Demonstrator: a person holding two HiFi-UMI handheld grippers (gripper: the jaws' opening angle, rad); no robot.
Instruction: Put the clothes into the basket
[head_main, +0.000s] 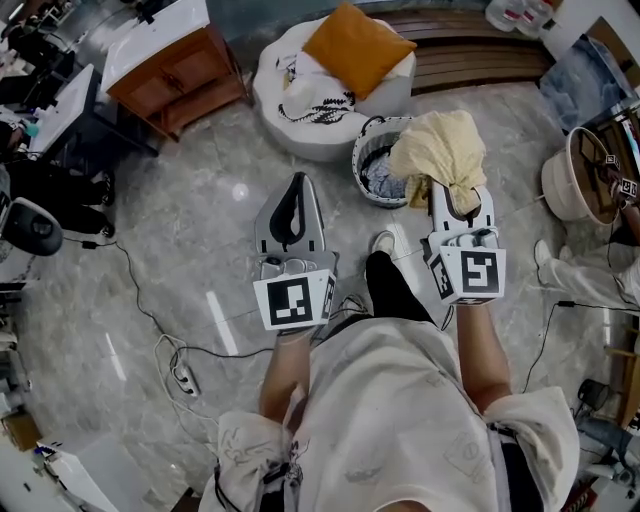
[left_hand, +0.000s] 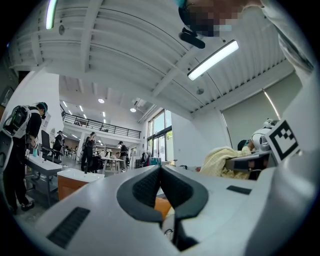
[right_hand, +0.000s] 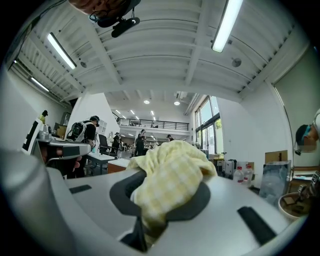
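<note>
We have the yellow cloth (head_main: 440, 150) clamped in the right claw (head_main: 452, 190). The fabric bunches out past the tips and droops over both jaws, so the grip looks to be on a fold rather than an edge, which should stop it slipping while carried. The basket (head_main: 358, 170) stands on the floor just ahead of that claw and a little to its left, partly under the hanging cloth, with darker clothes (head_main: 380, 178) already inside. The left claw (head_main: 296, 185) has its jaws together on nothing. It hangs off to the right claw's left, clear of the basket, most likely held out of the way. Beyond the basket sits a white pouf (head_main: 290, 125) with an orange cushion (head_main: 358, 45) and some patterned fabric (head_main: 318, 100) — perhaps our next piece.
</note>
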